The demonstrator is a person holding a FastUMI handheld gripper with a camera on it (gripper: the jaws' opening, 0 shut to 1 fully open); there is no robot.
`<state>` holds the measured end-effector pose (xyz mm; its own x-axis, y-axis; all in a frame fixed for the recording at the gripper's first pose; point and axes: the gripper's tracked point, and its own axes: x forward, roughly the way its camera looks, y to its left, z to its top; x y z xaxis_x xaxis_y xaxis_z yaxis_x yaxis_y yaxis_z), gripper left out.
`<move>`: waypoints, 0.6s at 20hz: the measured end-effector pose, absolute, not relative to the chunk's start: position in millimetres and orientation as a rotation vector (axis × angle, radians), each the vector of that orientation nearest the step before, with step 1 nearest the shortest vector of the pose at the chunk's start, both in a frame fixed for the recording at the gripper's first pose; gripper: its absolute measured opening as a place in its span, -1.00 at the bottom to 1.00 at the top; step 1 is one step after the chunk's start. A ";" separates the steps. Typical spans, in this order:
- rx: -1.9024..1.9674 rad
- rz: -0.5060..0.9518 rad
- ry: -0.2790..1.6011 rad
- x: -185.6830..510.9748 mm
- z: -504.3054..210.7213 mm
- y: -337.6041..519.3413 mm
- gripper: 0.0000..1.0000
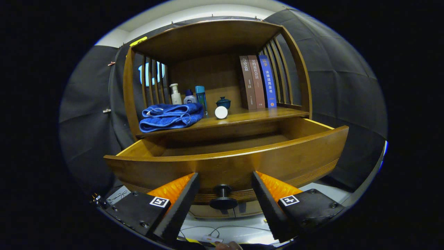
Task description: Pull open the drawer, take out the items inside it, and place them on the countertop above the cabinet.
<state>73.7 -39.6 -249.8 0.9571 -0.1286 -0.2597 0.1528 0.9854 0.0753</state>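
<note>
Black cloth [347,86] is being hung as walling around the booth, a pale ceiling strip [208,10] is being lit above, and a white floor [326,192] is being glimpsed below.

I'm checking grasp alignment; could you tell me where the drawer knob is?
The drawer knob sits low on the open drawer's front, between the open gripper's fingers.

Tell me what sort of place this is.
Likely a staged home corner in a recording booth: a wooden cabinet with toiletry bottles, books and an open drawer. The open gripper straddles the drawer knob.
</note>
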 end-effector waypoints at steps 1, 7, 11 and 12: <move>0.094 -0.142 0.266 84.9 -250.0 -40.0 0.99; 0.091 -0.145 0.290 135.5 -260.3 -44.2 0.98; 0.114 -0.145 0.286 157.9 -261.1 -46.5 0.98; 0.112 -0.145 0.284 162.1 -261.2 -47.0 0.98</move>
<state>162.1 -47.0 -261.2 0.9497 -0.1265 -0.2866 0.1580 0.9834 0.0896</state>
